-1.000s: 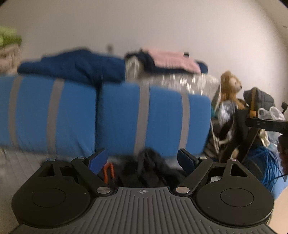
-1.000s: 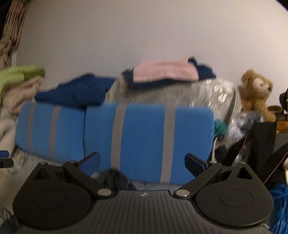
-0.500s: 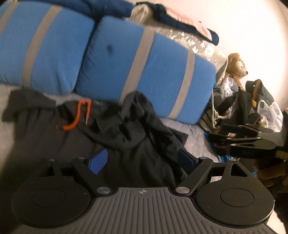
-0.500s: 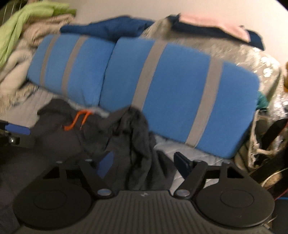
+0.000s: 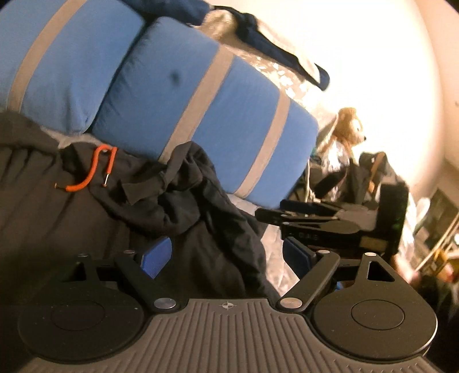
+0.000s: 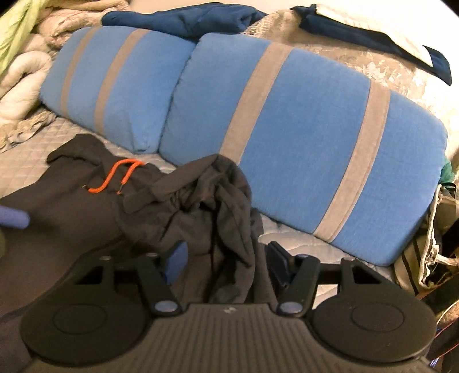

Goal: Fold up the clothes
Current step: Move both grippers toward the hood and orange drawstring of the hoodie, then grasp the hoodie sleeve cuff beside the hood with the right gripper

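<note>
I have both units over the bed point(image 6: 40, 137), which carries a quilted grey cover.

1. Garment. A dark grey hooded sweatshirt point(image 5: 86, 206) point(image 6: 71, 206) lies on the bed cover in front of two blue cushions with grey stripes point(image 5: 178, 94) point(image 6: 301, 137). Its orange drawcord point(image 5: 91, 169) point(image 6: 114, 175) lies in a loop on the fabric near the cushions. The right part of the garment is bunched into a crumpled heap point(image 5: 189, 183) point(image 6: 218, 200) that rises against the nearer cushion; the left part lies flatter.

2. Left hand-held gripper point(image 5: 226, 255). Its fingers are spread wide, blue pads point(image 5: 156, 255) facing inward. Dark fabric shows between them, but I see no pad pressing on it. In the right wrist view, only one blue fingertip of this unit shows at the left edge.

3. Right hand-held gripper point(image 6: 226, 261). Its fingers are also spread, somewhat less widely. A hanging fold of the crumpled heap lies between the pads point(image 6: 178, 259); I cannot tell whether either pad touches the cloth. In the left wrist view this unit point(image 5: 309, 218) appears side-on at the right, over the edge of the garment.

4. Surroundings. Folded navy clothing point(image 6: 183, 17) lies behind the cushions. A teddy bear point(image 5: 348, 126) sits to the right beyond the cushions, near dark bags point(image 5: 370, 178).
</note>
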The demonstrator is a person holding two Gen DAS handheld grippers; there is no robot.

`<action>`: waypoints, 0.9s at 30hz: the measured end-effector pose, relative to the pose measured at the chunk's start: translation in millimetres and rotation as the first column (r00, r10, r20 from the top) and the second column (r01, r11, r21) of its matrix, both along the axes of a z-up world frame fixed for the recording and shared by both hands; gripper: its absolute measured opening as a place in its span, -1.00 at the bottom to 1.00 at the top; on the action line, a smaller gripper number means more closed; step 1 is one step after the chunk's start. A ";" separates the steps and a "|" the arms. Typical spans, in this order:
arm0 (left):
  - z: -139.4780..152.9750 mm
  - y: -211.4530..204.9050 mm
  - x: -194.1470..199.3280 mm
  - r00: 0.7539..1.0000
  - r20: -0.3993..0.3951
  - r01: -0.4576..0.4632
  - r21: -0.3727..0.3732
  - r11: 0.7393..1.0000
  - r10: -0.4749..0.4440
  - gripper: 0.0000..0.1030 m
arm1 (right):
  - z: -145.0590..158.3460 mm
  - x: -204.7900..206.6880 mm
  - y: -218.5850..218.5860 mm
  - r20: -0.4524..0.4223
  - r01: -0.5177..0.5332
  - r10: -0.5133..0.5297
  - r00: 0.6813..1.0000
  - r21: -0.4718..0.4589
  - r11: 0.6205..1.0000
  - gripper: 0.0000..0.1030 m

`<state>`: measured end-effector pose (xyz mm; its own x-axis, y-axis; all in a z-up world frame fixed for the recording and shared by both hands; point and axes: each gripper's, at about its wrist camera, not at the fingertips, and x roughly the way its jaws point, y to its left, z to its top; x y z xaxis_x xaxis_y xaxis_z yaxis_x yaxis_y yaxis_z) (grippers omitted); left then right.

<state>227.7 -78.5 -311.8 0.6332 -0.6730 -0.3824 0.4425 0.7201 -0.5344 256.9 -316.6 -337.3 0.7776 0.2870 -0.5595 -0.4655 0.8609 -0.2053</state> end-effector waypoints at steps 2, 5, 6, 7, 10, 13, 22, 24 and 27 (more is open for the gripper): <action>-0.8 5.4 2.2 1.000 -0.007 -0.027 -0.012 1.000 0.027 0.66 | -3.5 3.8 5.1 0.006 -0.005 0.005 1.000 -0.002 1.000 0.37; -1.8 10.6 6.6 0.998 -0.027 -0.056 -0.022 0.998 0.055 0.66 | -10.6 9.0 16.5 0.012 -0.032 0.033 0.999 -0.046 0.998 0.40; -2.2 12.0 7.7 0.998 -0.035 -0.062 -0.027 0.998 0.061 0.66 | -13.2 11.5 19.3 0.006 -0.041 0.042 0.999 -0.059 0.997 0.42; -2.3 12.8 8.4 0.997 -0.041 -0.063 -0.032 0.997 0.062 0.66 | -15.7 14.1 21.5 0.000 -0.049 0.049 0.999 -0.071 0.996 0.42; -1.7 13.3 9.0 0.998 -0.039 -0.047 -0.045 0.998 0.046 0.66 | -21.8 26.3 18.1 -0.025 -0.032 0.031 0.999 -0.074 0.997 0.43; -1.4 12.0 8.9 0.999 -0.030 -0.029 -0.046 0.999 0.027 0.66 | -32.8 43.5 2.1 -0.090 0.034 -0.038 0.995 -0.045 0.998 0.43; -2.6 14.4 11.8 0.999 -0.041 -0.018 -0.077 0.997 0.015 0.66 | -56.1 51.4 -22.8 -0.247 0.084 -0.064 0.967 0.072 0.994 -0.93; -3.5 15.8 13.1 0.998 -0.053 -0.024 -0.083 0.996 0.020 0.66 | -49.7 37.9 -13.2 -0.205 0.042 -0.032 0.978 0.047 0.998 -0.95; -4.6 17.9 14.9 0.997 -0.071 -0.032 -0.096 0.995 0.025 0.66 | -41.4 16.2 0.2 -0.191 -0.042 0.049 0.980 0.038 0.998 -0.95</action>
